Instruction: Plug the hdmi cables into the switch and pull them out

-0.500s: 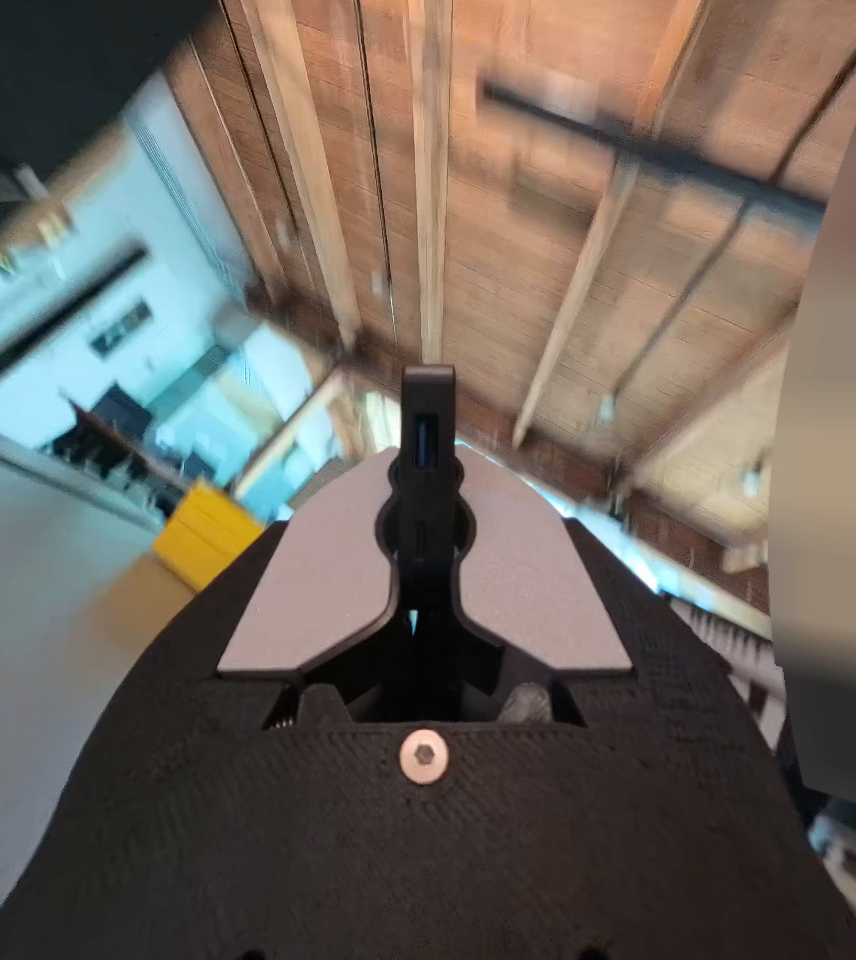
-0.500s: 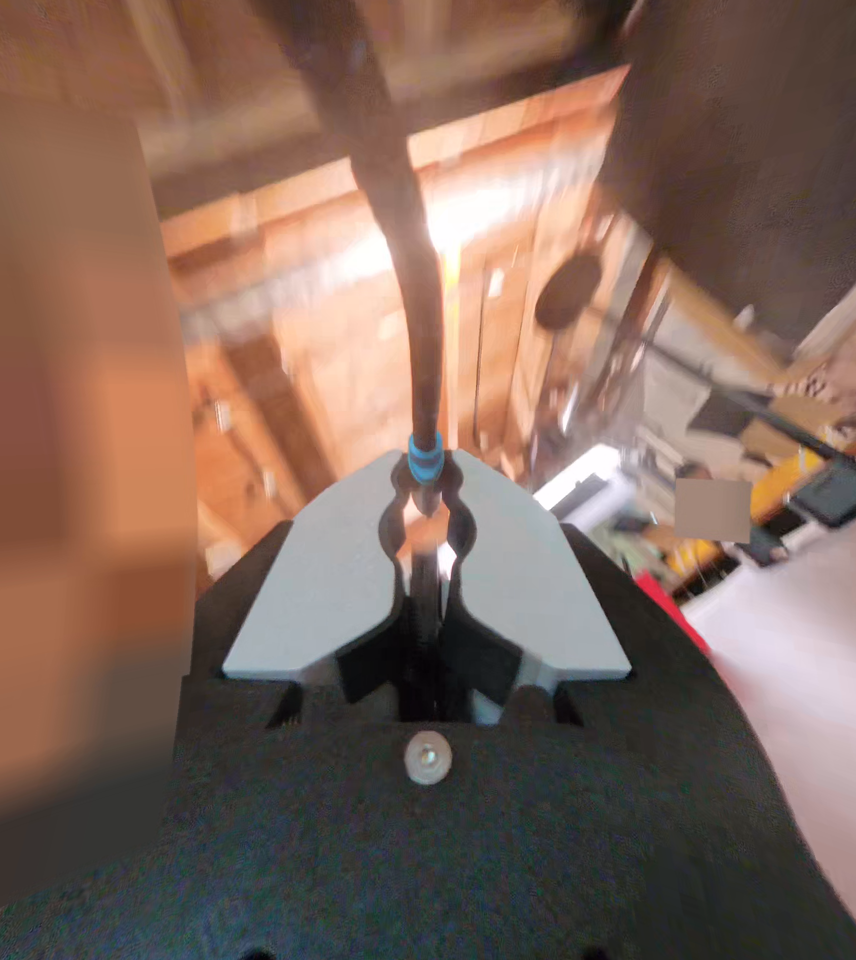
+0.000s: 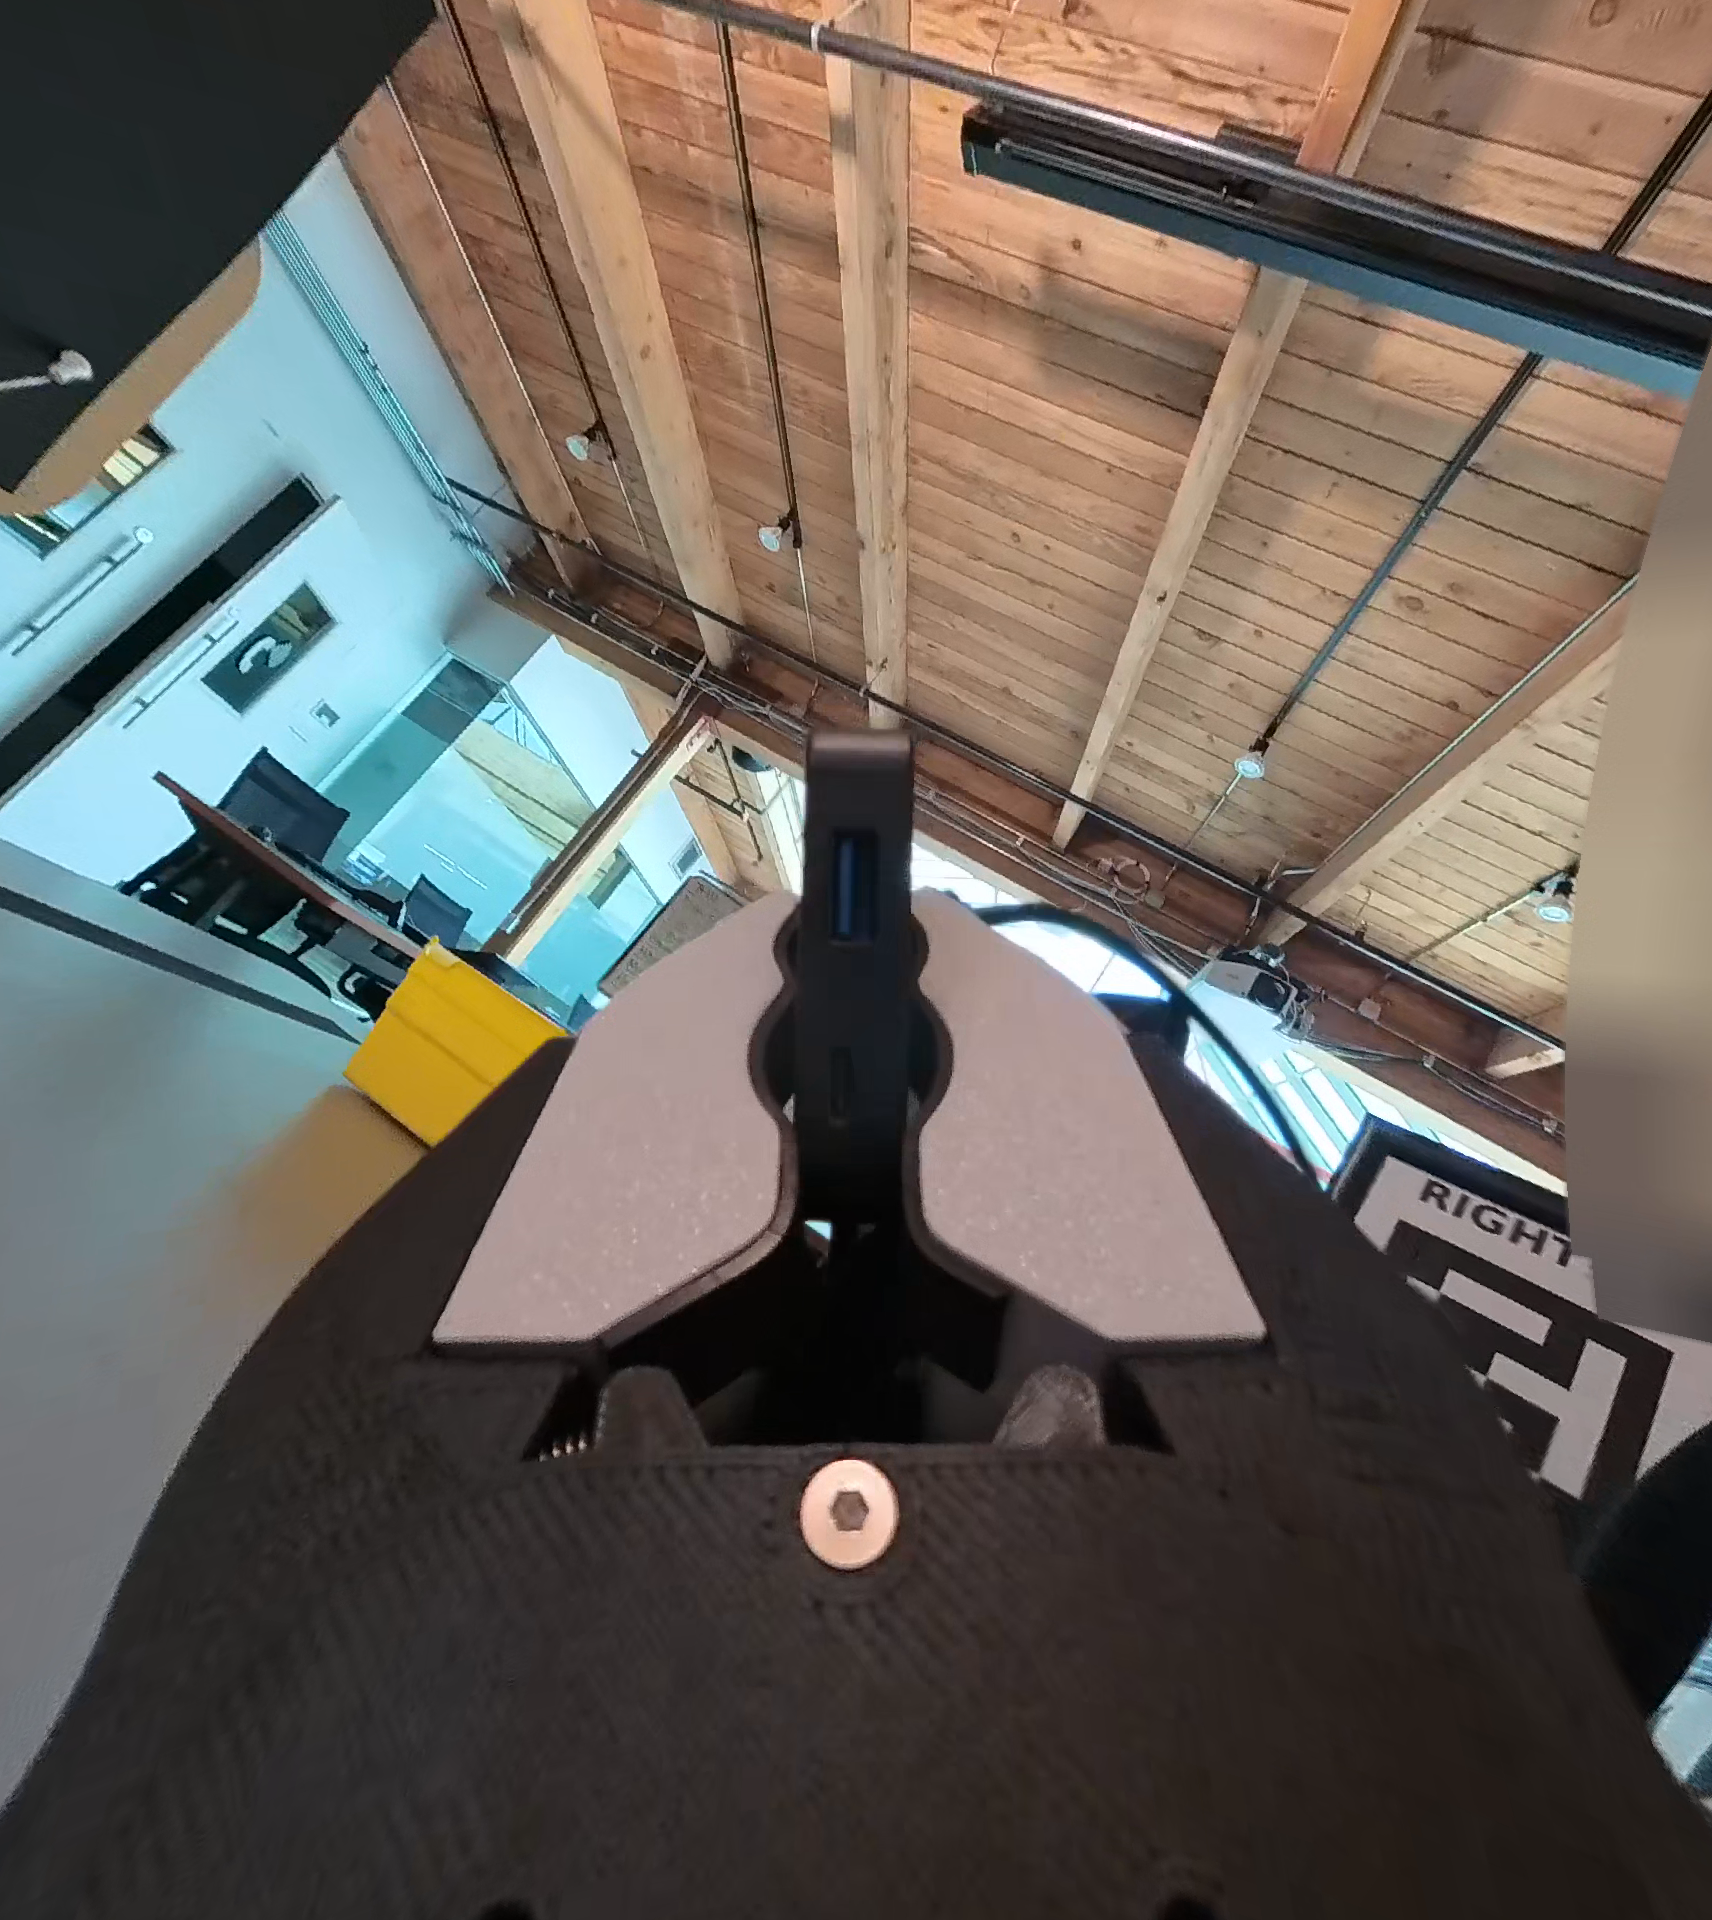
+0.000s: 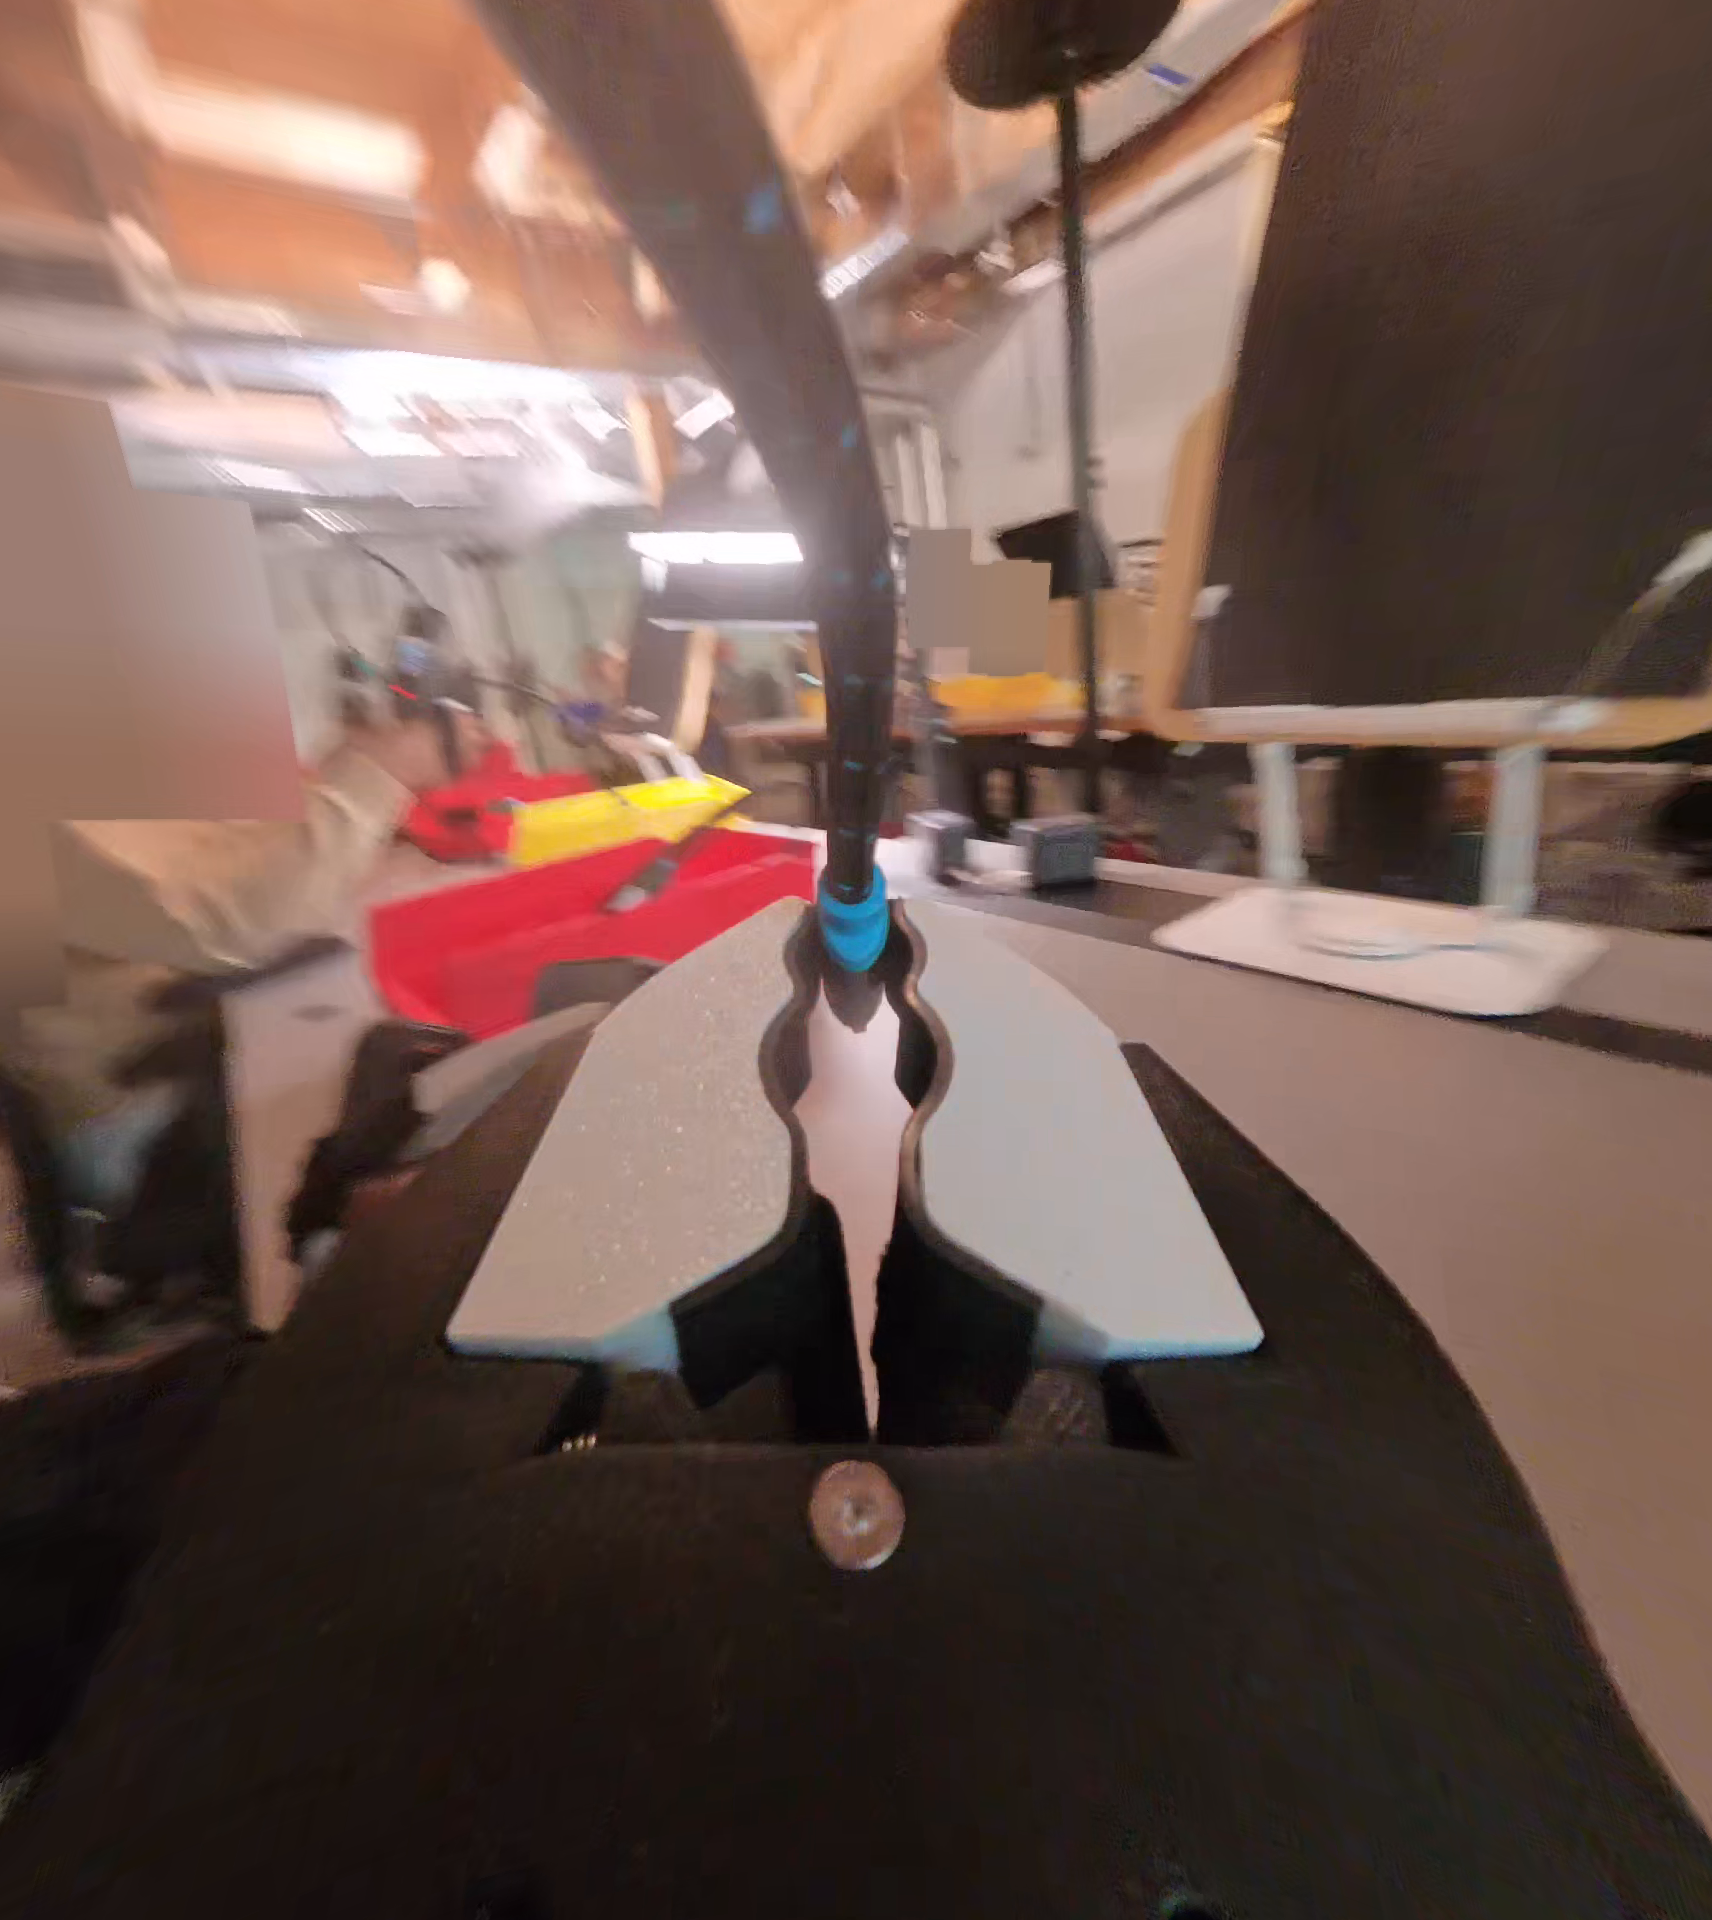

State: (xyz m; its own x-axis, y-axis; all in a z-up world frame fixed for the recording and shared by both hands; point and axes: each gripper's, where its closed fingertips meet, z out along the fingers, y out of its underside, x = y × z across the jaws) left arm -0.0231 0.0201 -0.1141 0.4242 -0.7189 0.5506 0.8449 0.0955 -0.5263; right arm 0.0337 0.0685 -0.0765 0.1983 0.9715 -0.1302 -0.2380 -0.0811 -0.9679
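Left claw (image 3: 852, 935) pinches switch (image 3: 852, 883) upright, frame centre. Right claw (image 4: 852, 951) pinches HDMI cable (image 4: 847, 727) at blue collar. Advice: align plug squarely before pushing.

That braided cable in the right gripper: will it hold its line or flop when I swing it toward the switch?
Probably semi-stiff: the cable rises from the right gripper in one smooth curve, no kink. The long free run will likely sway. Pinched only at the blue collar, it may pivot.

A wooden plank ceiling (image 3: 1091, 436) with pale beams fills twelve o'clock; at nine o'clock, a white wall (image 3: 31, 582) and desks with dark chairs (image 3: 270, 800).
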